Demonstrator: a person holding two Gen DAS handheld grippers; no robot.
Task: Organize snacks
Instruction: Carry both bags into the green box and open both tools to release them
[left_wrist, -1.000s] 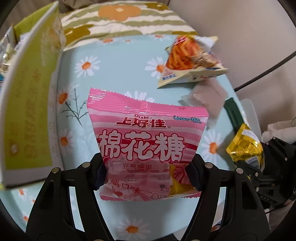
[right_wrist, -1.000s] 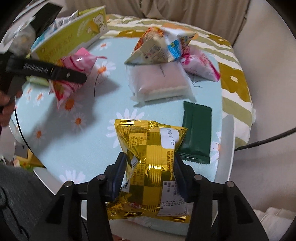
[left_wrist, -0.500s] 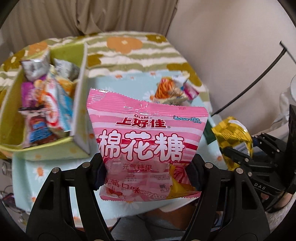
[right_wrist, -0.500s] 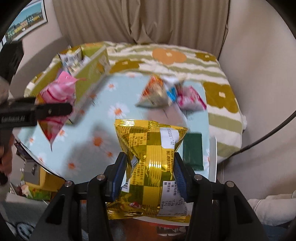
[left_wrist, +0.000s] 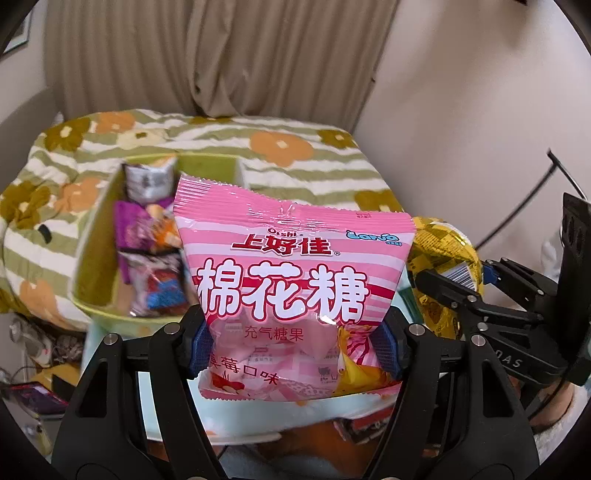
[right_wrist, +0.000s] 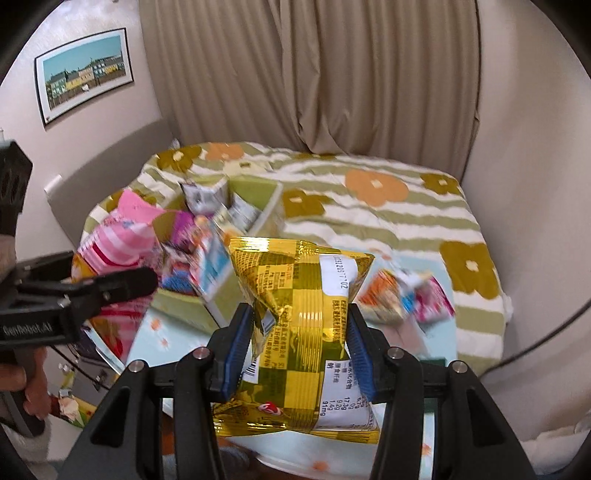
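My left gripper (left_wrist: 295, 347) is shut on a pink marshmallow bag (left_wrist: 291, 295) and holds it high above the table's near edge. My right gripper (right_wrist: 297, 350) is shut on a gold checkered snack bag (right_wrist: 306, 332), also raised. Each shows in the other's view: the gold bag (left_wrist: 443, 273) at right, the pink bag (right_wrist: 118, 243) at left. A green box (left_wrist: 96, 266) with several snack packs stands at the left of the table (right_wrist: 173, 325); it also shows in the right wrist view (right_wrist: 266, 214).
Loose snack packs (right_wrist: 402, 299) lie on the daisy-print tablecloth at right. A striped flower blanket (right_wrist: 388, 214) covers the bed behind the table. Curtain and walls stand beyond. A cable (left_wrist: 554, 173) hangs at right.
Both grippers have lifted well above the table with their bags and tilted up. The green box and the bed have come into view.
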